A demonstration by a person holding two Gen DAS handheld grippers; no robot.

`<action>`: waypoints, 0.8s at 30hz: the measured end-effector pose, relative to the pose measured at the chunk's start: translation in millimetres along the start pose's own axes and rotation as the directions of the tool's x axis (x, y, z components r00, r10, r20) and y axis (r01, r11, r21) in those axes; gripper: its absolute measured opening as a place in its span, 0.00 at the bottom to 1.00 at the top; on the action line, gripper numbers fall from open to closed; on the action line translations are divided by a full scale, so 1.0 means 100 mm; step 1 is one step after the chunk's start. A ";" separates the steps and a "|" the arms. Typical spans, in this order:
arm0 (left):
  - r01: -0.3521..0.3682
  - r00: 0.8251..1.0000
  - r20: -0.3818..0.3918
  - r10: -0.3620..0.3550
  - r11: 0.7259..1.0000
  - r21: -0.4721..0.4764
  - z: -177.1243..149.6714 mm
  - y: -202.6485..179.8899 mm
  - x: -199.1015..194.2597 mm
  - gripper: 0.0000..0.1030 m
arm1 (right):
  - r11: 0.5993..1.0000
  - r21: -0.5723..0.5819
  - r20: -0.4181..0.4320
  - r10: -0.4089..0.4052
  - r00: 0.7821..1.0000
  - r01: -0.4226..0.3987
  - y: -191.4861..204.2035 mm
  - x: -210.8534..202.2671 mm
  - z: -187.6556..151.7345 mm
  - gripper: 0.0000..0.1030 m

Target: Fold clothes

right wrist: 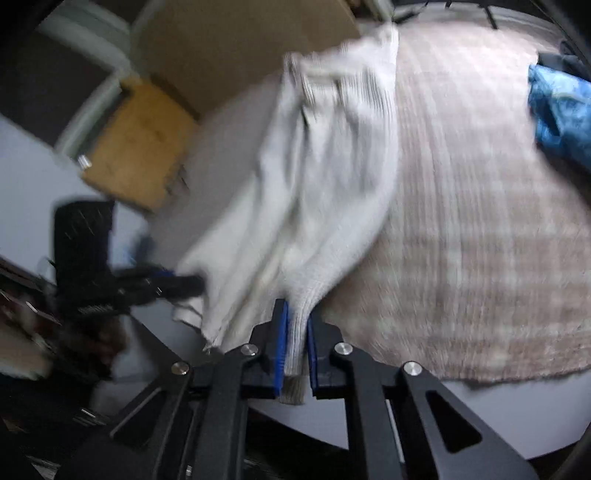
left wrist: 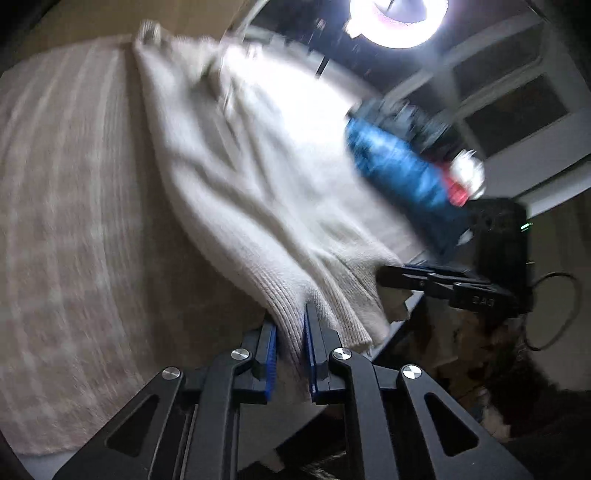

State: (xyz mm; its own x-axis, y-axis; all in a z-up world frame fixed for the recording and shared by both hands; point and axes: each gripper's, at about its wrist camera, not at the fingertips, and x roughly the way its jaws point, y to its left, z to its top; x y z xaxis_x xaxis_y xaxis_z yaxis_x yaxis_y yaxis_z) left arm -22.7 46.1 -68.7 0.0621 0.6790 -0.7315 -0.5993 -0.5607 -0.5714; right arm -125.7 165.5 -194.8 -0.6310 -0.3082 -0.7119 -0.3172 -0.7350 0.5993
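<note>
A cream knit sweater (left wrist: 258,177) hangs stretched in the air over a beige striped cloth (left wrist: 66,206). My left gripper (left wrist: 290,332) is shut on the sweater's ribbed hem. My right gripper (right wrist: 295,325) is shut on another ribbed edge of the same sweater (right wrist: 325,177). In the left wrist view the right gripper (left wrist: 443,284) shows at the sweater's far corner. In the right wrist view the left gripper (right wrist: 147,284) shows at the left edge of the sweater. Both views are motion-blurred.
A blue garment (left wrist: 399,173) lies on the striped cloth (right wrist: 480,221), also at the right in the right wrist view (right wrist: 561,114). A cardboard box (right wrist: 140,144) stands beyond the table's edge. A bright lamp (left wrist: 399,18) shines overhead.
</note>
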 end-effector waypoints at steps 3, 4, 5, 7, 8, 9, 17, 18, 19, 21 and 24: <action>0.063 0.996 0.065 -0.062 0.998 -0.007 0.25 -0.02 -0.30 0.11 | 0.997 0.015 0.088 0.075 0.993 -0.076 0.08 -0.36 0.40 0.09; 0.084 0.993 0.086 -0.083 0.996 -0.009 0.33 -0.02 -0.40 0.11 | 0.996 0.014 0.113 0.092 0.989 -0.094 0.11 -0.45 0.54 0.09; 0.100 0.989 0.107 -0.098 0.995 -0.010 0.43 -0.01 -0.49 0.11 | 0.995 0.008 0.132 0.100 0.986 -0.102 0.13 -0.50 0.69 0.09; 0.101 0.983 0.155 -0.099 0.995 -0.001 0.77 0.06 -0.63 0.11 | 0.993 -0.005 0.169 0.114 0.979 -0.114 0.20 -0.56 1.01 0.09; 0.095 0.981 0.172 -0.094 0.995 0.002 0.90 0.11 -0.69 0.11 | 0.993 -0.013 0.183 0.116 0.976 -0.115 0.26 -0.52 1.21 0.09; 0.091 0.978 0.187 -0.089 0.996 0.000 1.05 0.16 -0.71 0.11 | 0.993 -0.018 0.196 0.120 0.973 -0.119 0.29 -0.49 1.42 0.09; 0.082 0.974 0.222 -0.051 0.987 -0.136 2.14 0.81 -0.33 0.11 | 0.985 0.120 0.198 0.102 0.975 -0.127 -0.02 0.16 2.74 0.09; 0.080 0.976 0.215 -0.046 0.985 -0.154 2.22 0.89 -0.24 0.11 | 0.984 0.136 0.189 0.088 0.978 -0.115 -0.09 0.29 2.81 0.09; 0.078 0.978 0.207 -0.042 0.982 -0.172 2.29 0.97 -0.15 0.11 | 0.983 0.153 0.179 0.078 0.981 -0.106 -0.16 0.42 2.89 0.09; 0.070 0.982 0.187 -0.031 0.977 -0.203 2.42 1.15 0.01 0.11 | 0.976 0.189 0.156 0.078 0.985 -0.107 -0.33 0.66 3.05 0.09; 0.056 0.989 0.149 -0.023 0.973 -0.224 2.58 1.38 0.22 0.11 | 0.970 0.221 0.120 0.073 0.990 -0.098 -0.54 0.98 3.23 0.09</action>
State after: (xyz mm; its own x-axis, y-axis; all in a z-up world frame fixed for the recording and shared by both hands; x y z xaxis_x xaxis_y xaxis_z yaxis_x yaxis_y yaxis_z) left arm -310.5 106.0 -67.7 -0.0440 0.7548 -0.6544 -0.4012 -0.6133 -0.6804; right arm -399.2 370.1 -178.2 -0.7327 -0.2863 -0.6174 -0.4021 -0.5498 0.7321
